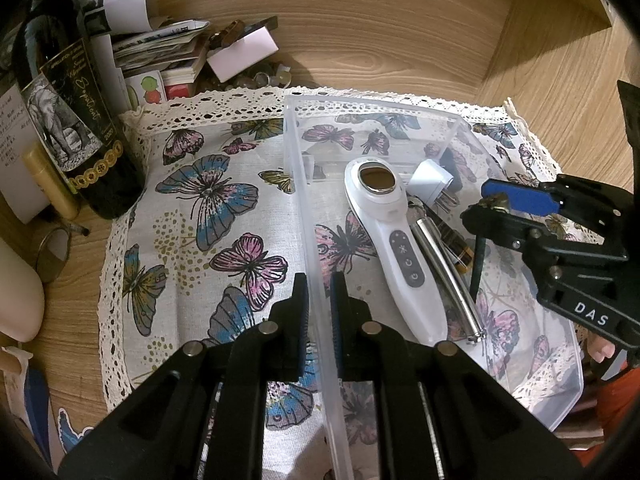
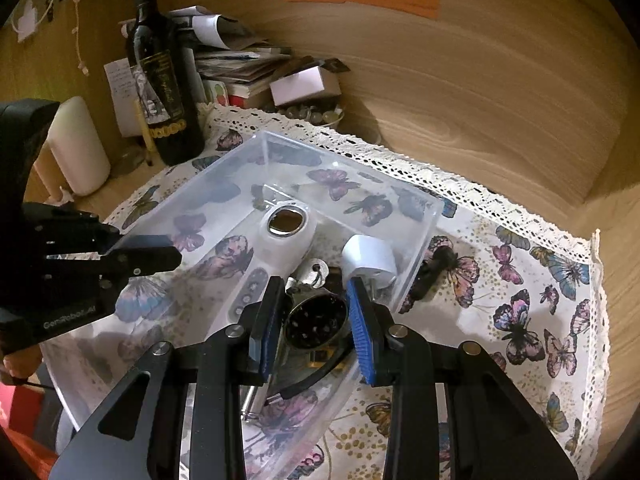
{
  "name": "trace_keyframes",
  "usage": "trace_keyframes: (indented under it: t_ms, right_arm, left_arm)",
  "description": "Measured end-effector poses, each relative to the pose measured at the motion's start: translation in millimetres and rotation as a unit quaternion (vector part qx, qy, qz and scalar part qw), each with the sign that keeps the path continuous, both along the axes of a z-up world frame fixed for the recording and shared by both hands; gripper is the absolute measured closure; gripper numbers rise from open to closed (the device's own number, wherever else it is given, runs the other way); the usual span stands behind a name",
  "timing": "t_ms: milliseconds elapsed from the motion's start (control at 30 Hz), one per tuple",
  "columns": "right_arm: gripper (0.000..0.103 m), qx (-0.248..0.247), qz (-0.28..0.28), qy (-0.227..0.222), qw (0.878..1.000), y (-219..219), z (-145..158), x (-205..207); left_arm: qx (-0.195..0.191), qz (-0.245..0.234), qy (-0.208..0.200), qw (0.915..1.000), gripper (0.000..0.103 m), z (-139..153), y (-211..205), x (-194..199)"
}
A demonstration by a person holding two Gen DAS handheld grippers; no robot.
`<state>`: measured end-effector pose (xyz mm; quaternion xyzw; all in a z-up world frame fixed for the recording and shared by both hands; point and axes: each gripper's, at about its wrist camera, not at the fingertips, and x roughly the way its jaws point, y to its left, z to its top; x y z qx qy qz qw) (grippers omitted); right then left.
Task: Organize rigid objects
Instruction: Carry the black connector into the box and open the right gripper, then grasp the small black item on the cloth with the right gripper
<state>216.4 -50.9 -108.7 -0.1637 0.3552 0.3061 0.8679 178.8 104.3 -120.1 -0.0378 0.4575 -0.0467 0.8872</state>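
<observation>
At the far left of the left wrist view a dark wine bottle (image 1: 68, 120) stands on the wooden table, beside a butterfly-print cloth (image 1: 208, 200) edged with lace. At lower centre the left gripper (image 1: 319, 308) is clamped on the near wall of a clear plastic bin (image 1: 304, 184), one finger on each side of it. Inside the bin, right of centre, lie a white handheld device (image 1: 396, 240), a metal tube (image 1: 444, 276) touching it, and a white plug adapter (image 1: 434, 180). At the right edge the right gripper (image 1: 492, 204), jaws closed, grips a small round metal piece with a black cord (image 2: 316, 320) above the bin.
</observation>
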Motion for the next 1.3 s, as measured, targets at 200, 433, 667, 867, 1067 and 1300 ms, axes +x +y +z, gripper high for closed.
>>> trace_keyframes:
  t_ms: [200, 433, 667, 867, 1067, 1300]
  right_arm:
    - [0.067, 0.000, 0.005, 0.005, 1.000, -1, 4, -4]
    - [0.067, 0.025, -0.010, -0.010, 1.000, -19, 24, -12]
    - [0.063, 0.045, -0.060, -0.029, 0.997, -62, 42, -15]
    - [0.063, 0.031, -0.103, -0.007, 0.994, -96, 23, -15]
    - [0.063, 0.021, -0.137, 0.042, 0.990, -118, -13, -10]
    - [0.063, 0.017, -0.144, 0.092, 0.985, -123, -48, -10]
  left_arm:
    - [-0.002, 0.000, 0.000, 1.0000, 0.093, 0, 0, 0]
    - [-0.001, 0.000, 0.001, 1.0000, 0.093, 1, 0, 1]
    - [-0.001, 0.000, 0.001, 1.0000, 0.093, 1, 0, 0]
    - [-0.001, 0.000, 0.001, 1.0000, 0.093, 0, 0, 1]
    - [-0.003, 0.001, 0.001, 1.0000, 0.093, 0, 2, 0]
    - [-0.001, 0.002, 0.002, 1.0000, 0.093, -1, 3, 0]
